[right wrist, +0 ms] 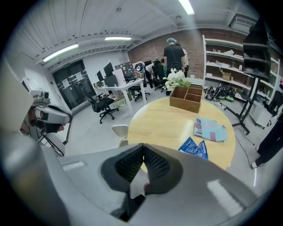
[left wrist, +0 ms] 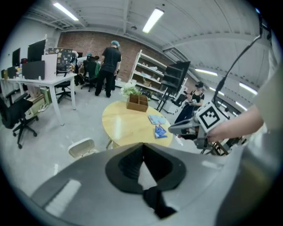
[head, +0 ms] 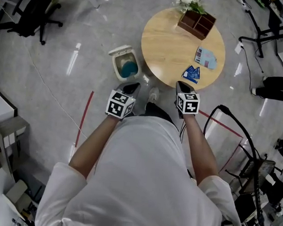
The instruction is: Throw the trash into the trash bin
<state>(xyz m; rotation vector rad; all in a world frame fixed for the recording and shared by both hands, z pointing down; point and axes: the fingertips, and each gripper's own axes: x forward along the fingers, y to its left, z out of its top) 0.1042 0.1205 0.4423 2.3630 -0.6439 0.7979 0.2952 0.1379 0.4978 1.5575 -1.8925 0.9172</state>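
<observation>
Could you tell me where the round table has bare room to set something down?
The left half of the table is bare, from the wooden box down to the near rim beside the bin. The right side is crowded: a pale packet and blue wrappers lie there.

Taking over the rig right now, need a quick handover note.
Left gripper: jaws shut, empty.
Right gripper: jaws shut, empty. Both are on the near side of the table.
Trash: dark-blue wrappers by the table's near edge, with the light-blue packet just beyond them.
Bin: on the floor left of the table, open.
Done: nothing picked up yet.
Left: grab each piece and drop it in the bin.
</observation>
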